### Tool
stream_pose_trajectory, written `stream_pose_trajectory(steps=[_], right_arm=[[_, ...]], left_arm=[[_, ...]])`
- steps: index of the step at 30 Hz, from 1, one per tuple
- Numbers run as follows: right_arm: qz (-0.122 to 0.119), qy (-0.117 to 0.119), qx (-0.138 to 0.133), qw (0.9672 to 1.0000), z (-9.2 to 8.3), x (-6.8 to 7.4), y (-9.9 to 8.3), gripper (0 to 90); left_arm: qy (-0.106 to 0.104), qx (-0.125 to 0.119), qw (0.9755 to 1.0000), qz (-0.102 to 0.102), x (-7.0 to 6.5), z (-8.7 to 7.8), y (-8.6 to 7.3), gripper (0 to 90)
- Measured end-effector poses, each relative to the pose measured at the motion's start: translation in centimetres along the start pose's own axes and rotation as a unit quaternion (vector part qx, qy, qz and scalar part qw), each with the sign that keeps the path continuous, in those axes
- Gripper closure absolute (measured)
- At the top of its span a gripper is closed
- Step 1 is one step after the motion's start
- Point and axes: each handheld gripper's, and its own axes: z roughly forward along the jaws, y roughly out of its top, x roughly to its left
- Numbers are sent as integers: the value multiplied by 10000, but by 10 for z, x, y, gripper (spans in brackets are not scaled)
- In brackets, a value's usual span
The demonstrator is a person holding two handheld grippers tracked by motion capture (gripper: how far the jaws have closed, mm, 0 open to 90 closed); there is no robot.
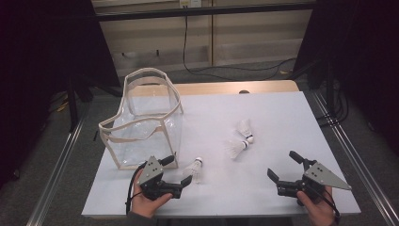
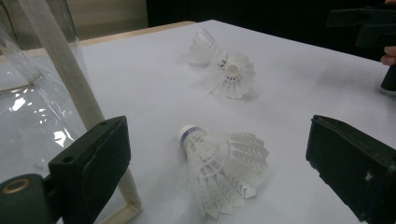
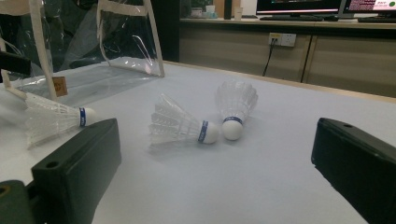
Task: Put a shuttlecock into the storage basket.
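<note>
So, left to right | clear bag stands at the table's left | left gripper spread wide, nothing pinched, nearest shuttlecock lying on its side between its jaws, just beside the bag | two more shuttlecocks touching mid-table | right gripper gaping too, empty, near edge

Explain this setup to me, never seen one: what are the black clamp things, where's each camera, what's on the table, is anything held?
No robot here: a person holds a two-jaw left gripper and right gripper. One camera looks down from above; one rides on each gripper, looking out between its black jaws. On the white table stand a clear plastic bag and three shuttlecocks: the near shuttlecock lies between the left gripper's open jaws, not pinched; the shuttlecock pair lies ahead of the right gripper. Both grippers are open; nothing is held.
</note>
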Motion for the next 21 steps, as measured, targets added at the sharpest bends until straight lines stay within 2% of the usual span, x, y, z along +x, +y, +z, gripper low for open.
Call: stream_pose_trajectory(steps=[9, 21], right_arm=[[-7, 4, 14, 10000, 0, 0, 0, 17], [-16, 22, 14, 10000, 1, 1, 0, 17]], left_arm=[[-6, 302, 9995, -3, -1, 4, -1, 148], [-1, 578, 9983, 30, 1, 8, -2, 173]])
